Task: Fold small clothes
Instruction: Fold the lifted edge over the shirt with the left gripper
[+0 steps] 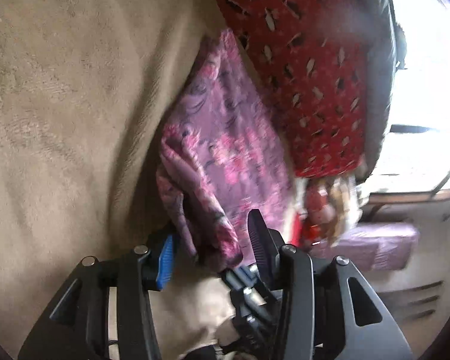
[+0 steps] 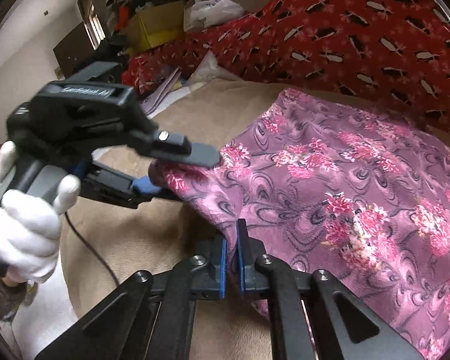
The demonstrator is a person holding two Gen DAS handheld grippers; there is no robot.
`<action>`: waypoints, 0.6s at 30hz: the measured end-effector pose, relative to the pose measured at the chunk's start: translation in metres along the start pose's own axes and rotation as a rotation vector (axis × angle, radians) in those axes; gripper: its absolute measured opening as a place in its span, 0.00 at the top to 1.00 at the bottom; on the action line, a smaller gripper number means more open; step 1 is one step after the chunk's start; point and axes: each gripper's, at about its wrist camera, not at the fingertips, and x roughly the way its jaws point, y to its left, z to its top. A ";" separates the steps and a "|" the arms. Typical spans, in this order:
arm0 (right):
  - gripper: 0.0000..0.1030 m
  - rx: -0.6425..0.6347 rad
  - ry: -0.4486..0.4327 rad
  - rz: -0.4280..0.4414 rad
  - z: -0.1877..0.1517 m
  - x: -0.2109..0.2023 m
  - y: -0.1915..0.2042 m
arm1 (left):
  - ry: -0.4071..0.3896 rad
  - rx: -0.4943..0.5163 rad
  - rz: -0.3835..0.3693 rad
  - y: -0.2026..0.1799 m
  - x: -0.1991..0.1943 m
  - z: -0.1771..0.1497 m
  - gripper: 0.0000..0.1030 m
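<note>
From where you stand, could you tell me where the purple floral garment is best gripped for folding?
Grip the purple floral garment at its near-left hem, coming in low over the beige blanket. That edge lies exposed and bunched; the right gripper already pinches it, while the left gripper straddles the neighbouring corner, jaws open.

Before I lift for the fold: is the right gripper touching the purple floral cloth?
Touching. The right wrist view shows the right gripper with both blue pads pinched on a ridge of the purple floral cloth, with no gap on either side.
</note>
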 end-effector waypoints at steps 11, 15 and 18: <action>0.95 0.070 -0.060 0.038 0.000 -0.015 -0.007 | 0.058 -0.001 0.093 -0.008 0.038 0.019 0.47; 0.95 0.070 -0.070 0.044 0.000 -0.017 -0.007 | 0.059 -0.003 0.110 -0.010 0.049 0.028 0.47; 0.95 0.093 -0.072 0.061 0.000 -0.016 -0.011 | 0.044 -0.006 0.130 -0.013 0.054 0.032 0.57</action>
